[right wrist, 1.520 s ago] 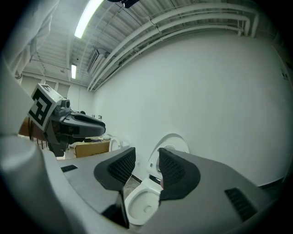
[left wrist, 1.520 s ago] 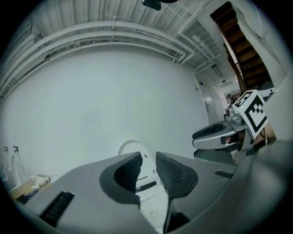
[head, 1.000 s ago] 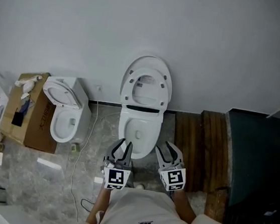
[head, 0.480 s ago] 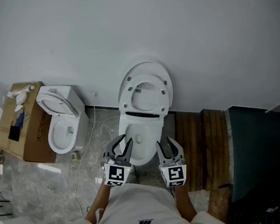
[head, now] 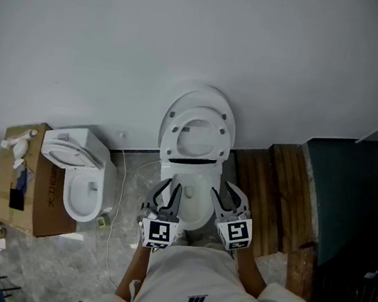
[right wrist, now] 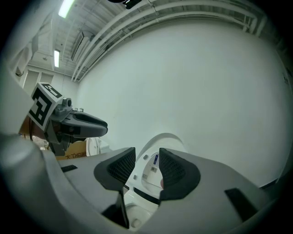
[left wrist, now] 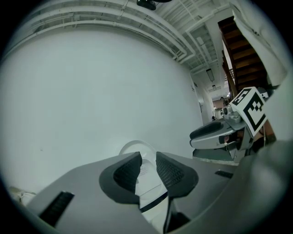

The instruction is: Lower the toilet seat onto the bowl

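Note:
The white toilet stands against the wall with its seat (head: 196,133) and lid raised upright above the open bowl (head: 191,189). My left gripper (head: 169,192) hovers over the bowl's front left rim, shut and holding nothing. To its right, my right gripper (head: 228,195) hangs by the bowl's front right rim, also shut and empty. In the left gripper view the raised seat (left wrist: 145,171) shows past the left gripper (left wrist: 149,165). In the right gripper view the seat (right wrist: 151,176) and bowl (right wrist: 136,215) lie beyond the right gripper (right wrist: 147,167). Neither gripper touches the seat.
A second white toilet (head: 80,171) and a cardboard box (head: 24,181) stand to the left. A thin white cable (head: 119,200) runs down the stone floor. Wooden planks (head: 266,190) and a dark panel (head: 351,194) lie to the right. A plain white wall is behind.
The toilet has come closer and sits lower in the head view. Both grippers now reach the bowl's front rim and remain shut.

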The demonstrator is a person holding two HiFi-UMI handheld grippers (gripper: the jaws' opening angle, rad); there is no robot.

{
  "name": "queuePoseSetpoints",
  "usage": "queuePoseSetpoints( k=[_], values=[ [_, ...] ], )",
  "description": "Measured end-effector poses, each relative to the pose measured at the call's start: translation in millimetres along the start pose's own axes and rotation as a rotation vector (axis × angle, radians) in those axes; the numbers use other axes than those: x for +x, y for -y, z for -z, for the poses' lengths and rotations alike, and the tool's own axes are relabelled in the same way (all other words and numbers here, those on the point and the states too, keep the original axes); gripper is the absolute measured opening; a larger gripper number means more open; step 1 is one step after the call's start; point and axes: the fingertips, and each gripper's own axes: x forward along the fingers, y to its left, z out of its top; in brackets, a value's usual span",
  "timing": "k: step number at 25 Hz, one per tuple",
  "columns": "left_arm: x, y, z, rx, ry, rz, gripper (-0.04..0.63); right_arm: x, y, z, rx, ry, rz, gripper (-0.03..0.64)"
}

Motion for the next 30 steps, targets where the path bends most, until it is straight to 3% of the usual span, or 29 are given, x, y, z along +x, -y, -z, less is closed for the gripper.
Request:
queuePoseSetpoints(
  k=[13, 30],
  values=[
    [73, -36, 17, -0.035, -0.011, 0.045, 0.123, 71, 28, 5, -0.022, -0.070, 0.030, 0.166],
    [186, -68, 48, -0.054, -0.107, -0.071, 0.154, 169, 101, 29, -0.049, -0.113, -0.090, 0.167]
  ],
)
